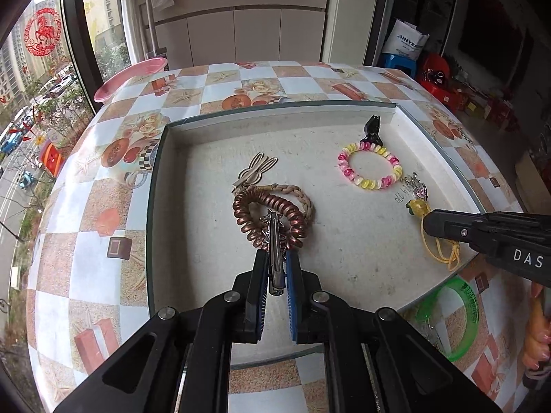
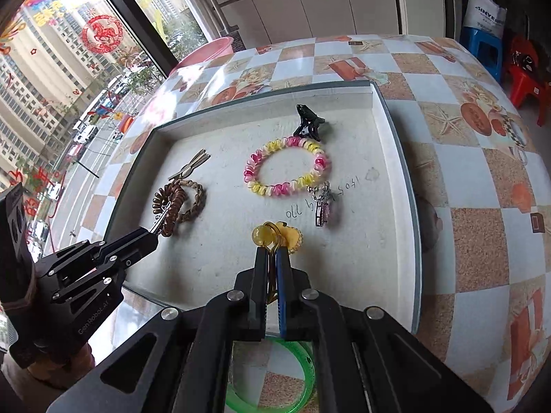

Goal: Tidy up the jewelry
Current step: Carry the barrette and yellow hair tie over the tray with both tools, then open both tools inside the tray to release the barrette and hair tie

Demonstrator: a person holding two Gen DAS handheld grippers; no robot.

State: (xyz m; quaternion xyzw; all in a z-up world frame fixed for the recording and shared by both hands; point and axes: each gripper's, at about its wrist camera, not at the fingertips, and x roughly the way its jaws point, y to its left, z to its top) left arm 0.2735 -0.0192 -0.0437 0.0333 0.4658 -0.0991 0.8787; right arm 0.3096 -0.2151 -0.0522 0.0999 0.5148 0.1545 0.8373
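**Both grippers hold jewelry over the shallow tray**

The left gripper (image 1: 275,258) has its jaws clamped on a silver metal hair clip with a star-shaped head (image 1: 273,241), which points forward above a copper-brown spiral coil hair tie (image 1: 270,216). That coil lies in a shallow white tray with a grey rim (image 1: 156,186), overlapping a beige braided cord bracelet (image 1: 299,196). A flat beige rabbit-shaped clip (image 1: 256,170) rests just behind them.

The right gripper (image 2: 272,253) has its jaws pressed together on a thin yellow cord (image 1: 437,251) that carries a yellow glass bead and a yellow charm (image 2: 275,235), hanging just over the tray's near right part.

Farther back in the tray lies a pink, yellow and white spiral coil bracelet (image 2: 287,167). A small black claw clip (image 2: 308,125) sits at its far edge, touching it. A silver and pink pendant charm (image 2: 323,206) lies just beside the bracelet's near right edge.

The tray stands on a tabletop covered with a checked cloth of orange, white and pale blue squares (image 2: 465,179). A translucent green plastic bangle (image 1: 461,316) lies on the cloth, outside the tray's near edge.
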